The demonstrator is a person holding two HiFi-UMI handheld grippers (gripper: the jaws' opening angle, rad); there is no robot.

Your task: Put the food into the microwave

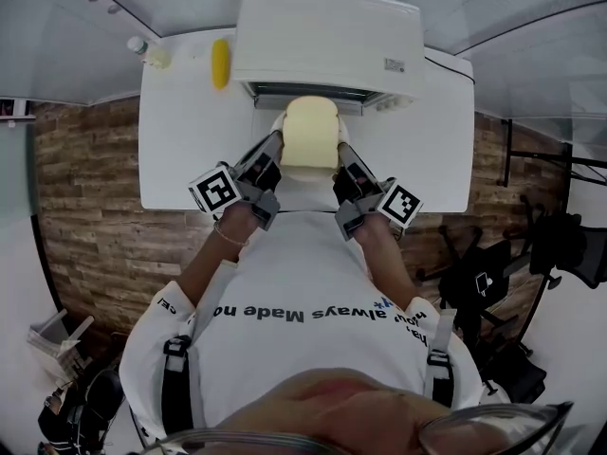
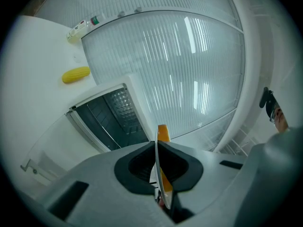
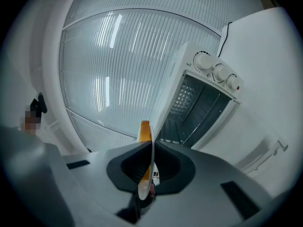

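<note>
- Left gripper (image 1: pixel 273 150) clenched on the left rim of a white plate (image 1: pixel 279 123). In the left gripper view the jaws of the left gripper (image 2: pixel 157 150) are pressed onto the thin plate edge (image 2: pixel 156 174).
- Right gripper (image 1: pixel 343 154) clamped on the plate's right rim. The right gripper view shows the same: right gripper (image 3: pixel 150 151) jaws together on the plate edge (image 3: pixel 147 174).
- Bread slice (image 1: pixel 311 131), pale yellow, lies flat on the plate between the two grippers.
- Plate with bread is held just in front of the microwave (image 1: pixel 327 36) opening, over the white tabletop (image 1: pixel 180 140); not inside the cavity.
- Microwave is white, at the back of the tabletop, with its door dropped open. Dark cavity (image 2: pixel 113 117) and rack are visible in the left gripper view. Three knobs (image 3: pixel 218 72) are in a row in the right gripper view, above the open cavity (image 3: pixel 199 110).
- Yellow corn cob (image 1: pixel 220 63) on the tabletop left of the microwave, also seen at (image 2: pixel 75 74).
- Small bottle (image 1: pixel 152 53) at the back-left corner, lying near the corn, apart from it.
- An orange strip shows beside the plate edge past each gripper's jaws; can't tell what it is.
</note>
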